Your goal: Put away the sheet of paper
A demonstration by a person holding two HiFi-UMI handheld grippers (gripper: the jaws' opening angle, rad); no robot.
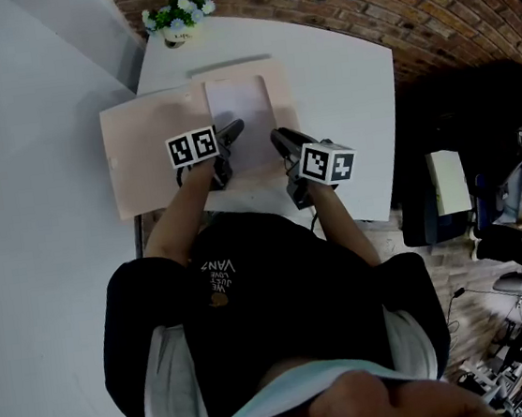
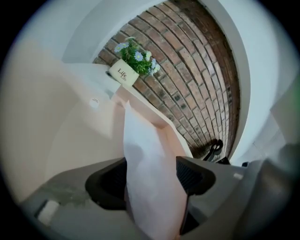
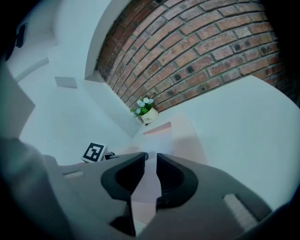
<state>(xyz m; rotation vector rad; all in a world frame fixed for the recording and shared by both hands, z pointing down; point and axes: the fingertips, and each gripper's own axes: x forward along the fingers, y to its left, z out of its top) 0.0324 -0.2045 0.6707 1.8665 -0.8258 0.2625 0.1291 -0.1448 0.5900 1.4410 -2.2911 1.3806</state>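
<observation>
We see the white paper sheet (image 1: 240, 103) lying on the open pink card folder (image 1: 141, 156). Our left tool (image 2: 152, 172) is spread around the sheet, and our right tool (image 3: 149, 161) stands narrowly apart at its edge.

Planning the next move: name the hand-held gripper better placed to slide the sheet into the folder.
Probably the right hand-held gripper: its jaws sit nearly together around the sheet; the left hand-held gripper stands wide open.
</observation>
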